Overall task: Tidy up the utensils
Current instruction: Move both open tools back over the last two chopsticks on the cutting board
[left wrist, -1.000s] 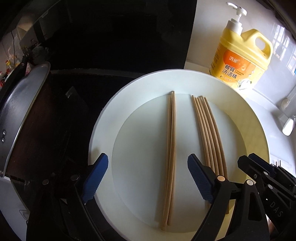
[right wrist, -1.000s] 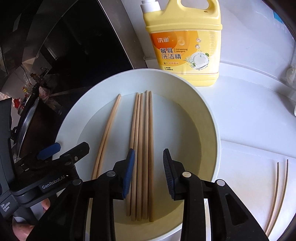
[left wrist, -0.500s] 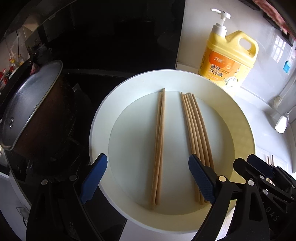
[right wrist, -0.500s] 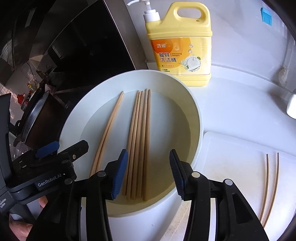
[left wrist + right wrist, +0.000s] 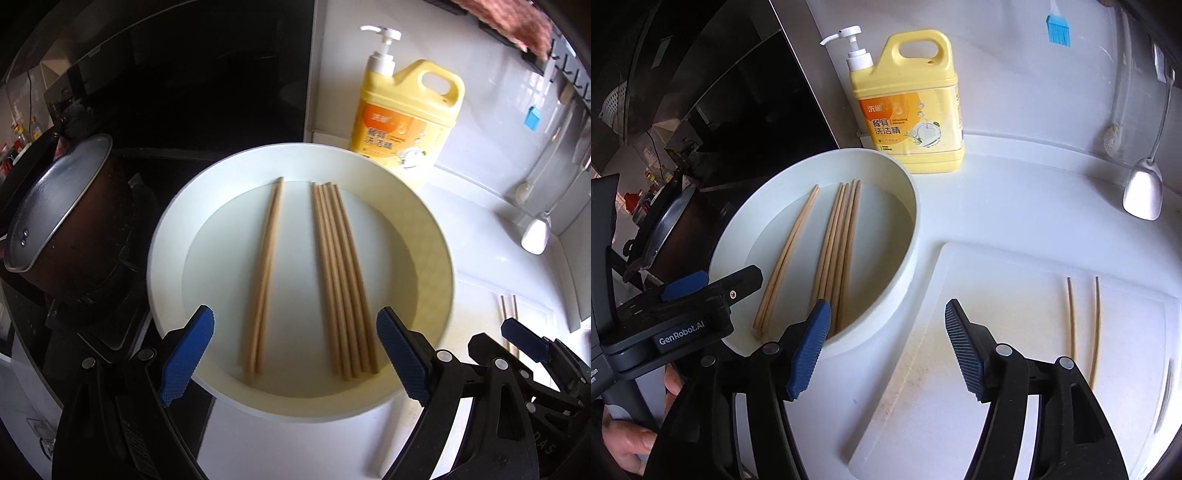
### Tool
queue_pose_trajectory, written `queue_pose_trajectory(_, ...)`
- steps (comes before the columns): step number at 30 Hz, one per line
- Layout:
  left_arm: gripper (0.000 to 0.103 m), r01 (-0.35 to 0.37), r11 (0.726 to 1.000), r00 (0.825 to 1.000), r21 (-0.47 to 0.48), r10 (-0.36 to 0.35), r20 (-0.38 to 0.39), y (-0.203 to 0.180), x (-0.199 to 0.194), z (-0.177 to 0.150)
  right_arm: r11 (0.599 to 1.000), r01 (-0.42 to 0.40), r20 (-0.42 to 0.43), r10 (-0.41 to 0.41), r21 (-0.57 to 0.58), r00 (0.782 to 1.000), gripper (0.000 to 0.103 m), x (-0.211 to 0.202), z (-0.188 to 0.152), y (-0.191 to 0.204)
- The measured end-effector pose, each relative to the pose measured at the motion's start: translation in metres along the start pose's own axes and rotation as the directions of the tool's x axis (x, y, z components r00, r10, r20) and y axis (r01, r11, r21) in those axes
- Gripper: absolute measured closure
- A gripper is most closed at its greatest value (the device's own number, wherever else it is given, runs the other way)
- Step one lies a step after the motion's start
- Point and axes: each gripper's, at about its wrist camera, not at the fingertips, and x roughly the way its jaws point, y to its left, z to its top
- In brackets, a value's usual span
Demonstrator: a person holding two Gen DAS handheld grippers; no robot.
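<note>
A white basin holds a pair of wooden chopsticks on its left and a bundle of several chopsticks on its right. My left gripper hovers open over the basin's near rim with nothing between its fingers. In the right wrist view the pair and the bundle lie flat in the basin. My right gripper hangs above the gap between basin and cutting board, its jaws opening and empty. The left gripper's body shows at the left, held by a hand.
A white cutting board at the right carries two thin sticks. A yellow detergent bottle stands behind the basin. A lidded pot sits on the dark stove at the left. A metal spatula hangs by the right wall.
Both grippers drew back and rose away from the basin. The right gripper's jaws widened from straddling the bundle and shifted right toward the cutting board. The chopsticks stayed put.
</note>
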Motion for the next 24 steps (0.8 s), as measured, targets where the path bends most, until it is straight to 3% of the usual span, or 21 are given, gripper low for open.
queue_pose_trajectory(11,0.015,0.055,0.997,0.998,0.053,-0.054,-0.014,-0.052,-0.011,-0.013,0.996,0.076,0.015,-0.076,0.051,0.997,0.04,-0.036,-0.036,-0.059)
queue_pose_trajectory(24,0.01,0.072,0.984,0.996,0.163,-0.062,-0.065,-0.121,-0.003,-0.037,0.969,0.173,0.017,-0.179,0.177,0.984,0.04,-0.065,-0.083,-0.133)
